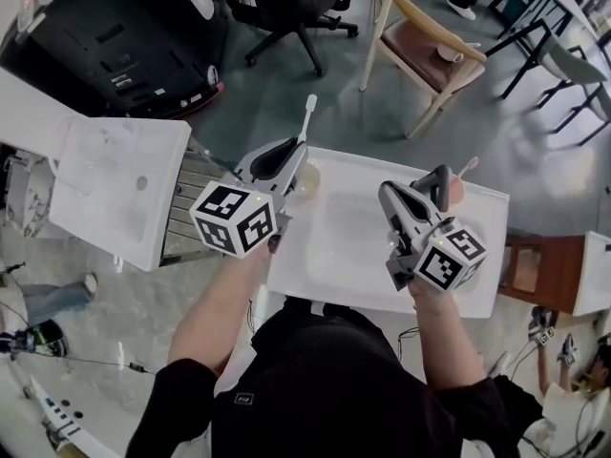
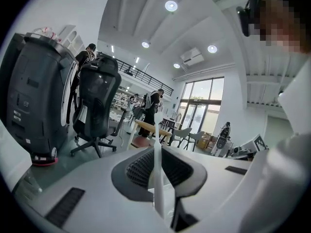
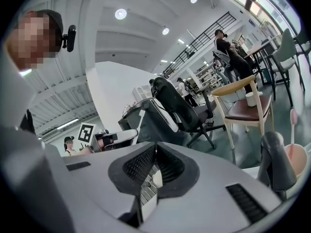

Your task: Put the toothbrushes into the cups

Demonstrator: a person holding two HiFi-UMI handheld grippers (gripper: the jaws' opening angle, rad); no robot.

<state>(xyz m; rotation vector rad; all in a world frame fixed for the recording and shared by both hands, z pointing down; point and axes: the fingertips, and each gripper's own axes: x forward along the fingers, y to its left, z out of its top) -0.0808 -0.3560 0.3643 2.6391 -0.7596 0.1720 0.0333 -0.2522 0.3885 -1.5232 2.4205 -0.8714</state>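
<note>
In the head view my left gripper point(image 1: 289, 157) is shut on a white toothbrush point(image 1: 306, 118) that stands upright, head up. It hovers by a pale translucent cup point(image 1: 307, 179) at the far left edge of the white basin top point(image 1: 353, 241). The left gripper view shows the toothbrush handle point(image 2: 157, 174) pinched between my left gripper's point(image 2: 160, 168) ribbed pads. My right gripper point(image 1: 422, 198) is shut with nothing in it, just left of a pink cup point(image 1: 457, 190) holding a pink toothbrush point(image 1: 468, 167). The right gripper view shows the right gripper point(image 3: 152, 163) with its jaws together, and that pink cup point(image 3: 296, 160) at far right.
A dark grey rounded post point(image 3: 274, 160) stands beside the pink cup. A second white basin top point(image 1: 115, 184) lies to the left across a gap with a metal rack. A wooden chair point(image 1: 430, 55), an office chair point(image 1: 286, 8) and a black machine point(image 1: 115, 36) stand beyond.
</note>
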